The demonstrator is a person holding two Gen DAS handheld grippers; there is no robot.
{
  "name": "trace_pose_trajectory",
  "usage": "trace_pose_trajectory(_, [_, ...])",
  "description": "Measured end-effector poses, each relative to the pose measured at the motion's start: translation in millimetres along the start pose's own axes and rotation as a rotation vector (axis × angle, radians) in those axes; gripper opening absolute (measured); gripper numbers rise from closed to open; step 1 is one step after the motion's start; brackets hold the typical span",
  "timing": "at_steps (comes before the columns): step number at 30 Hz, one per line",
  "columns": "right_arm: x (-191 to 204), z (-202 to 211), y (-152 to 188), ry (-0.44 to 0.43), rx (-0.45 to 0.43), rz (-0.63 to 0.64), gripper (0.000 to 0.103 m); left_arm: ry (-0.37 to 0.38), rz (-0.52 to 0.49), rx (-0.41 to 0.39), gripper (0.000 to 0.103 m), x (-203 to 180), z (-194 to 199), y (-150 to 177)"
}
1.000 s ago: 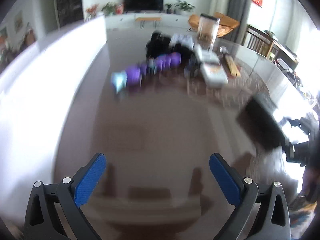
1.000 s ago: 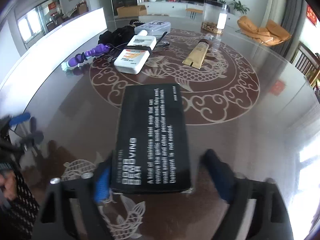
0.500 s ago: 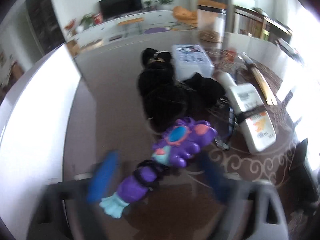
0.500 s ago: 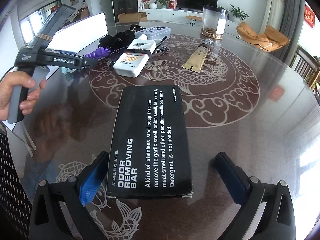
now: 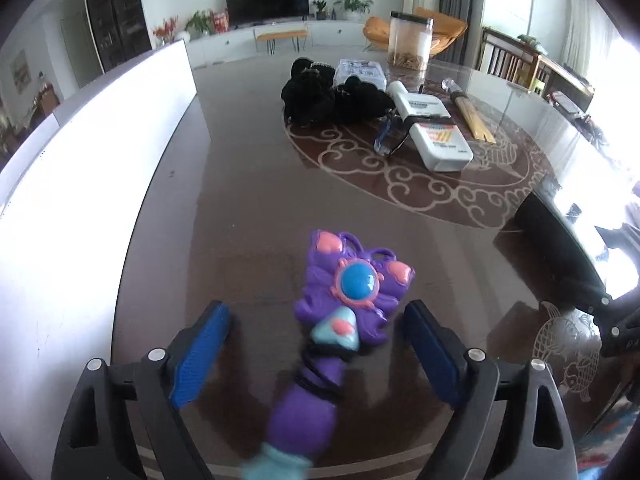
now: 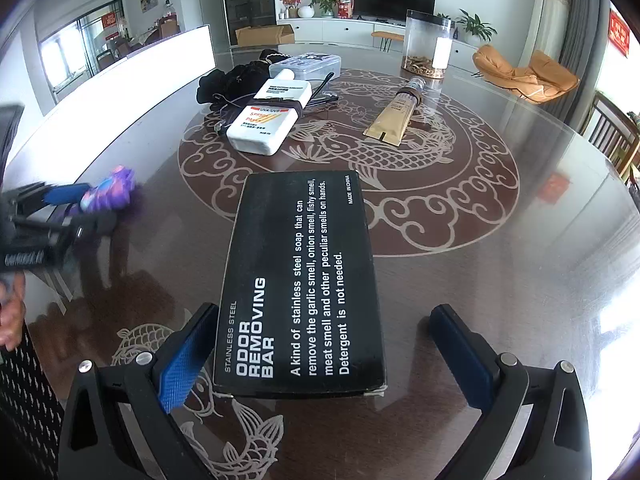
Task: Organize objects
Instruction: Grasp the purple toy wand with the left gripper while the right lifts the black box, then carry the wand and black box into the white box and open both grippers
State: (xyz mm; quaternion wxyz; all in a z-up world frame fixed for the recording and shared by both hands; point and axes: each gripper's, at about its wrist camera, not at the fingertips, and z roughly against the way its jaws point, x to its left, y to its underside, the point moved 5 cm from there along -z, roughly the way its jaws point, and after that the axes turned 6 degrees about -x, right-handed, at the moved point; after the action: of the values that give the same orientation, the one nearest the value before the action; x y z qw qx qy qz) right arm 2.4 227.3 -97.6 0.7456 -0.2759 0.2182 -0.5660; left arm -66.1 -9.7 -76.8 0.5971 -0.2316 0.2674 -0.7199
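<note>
A purple toy wand (image 5: 352, 292) with a blue centre button lies between the fingers of my left gripper (image 5: 316, 308). The jaws are opening and neither blue pad touches the toy. The right wrist view shows that gripper (image 6: 52, 208) at the left edge with the wand (image 6: 112, 192) at its tip, and a hand on its handle. A black box (image 6: 304, 264) printed "odor removing bar" lies flat on the glass table (image 6: 500, 280). My right gripper (image 6: 326, 312) straddles the box's near end, open wide, with a clear gap at the right pad.
Farther back lie a white sunscreen bottle (image 5: 434, 136), glasses (image 5: 390, 140), a black cloth pile (image 5: 320, 96), a clear lidded case (image 5: 360, 72), a tan tube (image 5: 474, 120) and a clear canister (image 5: 410, 44). A white panel (image 5: 100, 160) borders the table's left side.
The left gripper went out to the wand by the black cloth, brought it back toward the near edge, and its jaws now stand wider. The right gripper's jaws widened; the black box stayed put.
</note>
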Motion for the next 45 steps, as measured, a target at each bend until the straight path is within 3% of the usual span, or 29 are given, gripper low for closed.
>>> trace_pose_trajectory(3, [0,0,0,0.000,0.000,0.000,0.103,0.011,-0.011,0.008,0.087,-4,0,-2])
trace_pose_trajectory(5, [0,0,-1,-0.002,0.002,0.000,0.103,0.026,-0.030,-0.007,0.064,-11,4,0])
trace_pose_trajectory(6, [0,0,-1,-0.004,0.008,0.002,0.103,0.036,-0.042,-0.016,0.045,-15,9,1])
trace_pose_trajectory(11, [-7,-8,-26,-0.098,0.121,-0.048,0.103,0.005,0.016,-0.062,0.043,-16,15,12])
trace_pose_trajectory(12, [-8,-10,-32,-0.100,0.131,-0.047,0.098,0.008,0.039,-0.074,0.043,-16,18,14])
trace_pose_trajectory(13, [-6,-14,-38,-0.102,0.146,-0.028,0.085,0.013,0.057,-0.082,0.043,-15,19,16])
trace_pose_trajectory(14, [-1,-19,-42,-0.123,0.178,0.012,0.059,0.015,0.076,-0.091,0.043,-14,23,19])
trace_pose_trajectory(16, [1,-20,-43,-0.079,0.191,0.045,0.059,0.014,0.104,-0.129,0.043,-12,35,22])
trace_pose_trajectory(26, [31,5,-40,-0.137,0.117,0.043,0.058,0.010,0.220,-0.311,0.043,15,103,4])
trace_pose_trajectory(31, [54,18,-63,-0.165,0.088,0.075,0.058,0.010,0.319,-0.381,0.043,46,144,-4])
trace_pose_trajectory(36, [94,37,-108,-0.227,-0.001,0.115,0.058,-0.053,0.401,-0.440,0.043,100,182,-22])
trace_pose_trajectory(39, [123,45,-140,-0.273,-0.052,0.140,0.058,-0.127,0.429,-0.458,0.043,139,199,-31])
trace_pose_trajectory(45, [212,52,-217,-0.381,-0.136,0.209,0.059,-0.227,0.529,-0.424,0.043,215,204,-34])
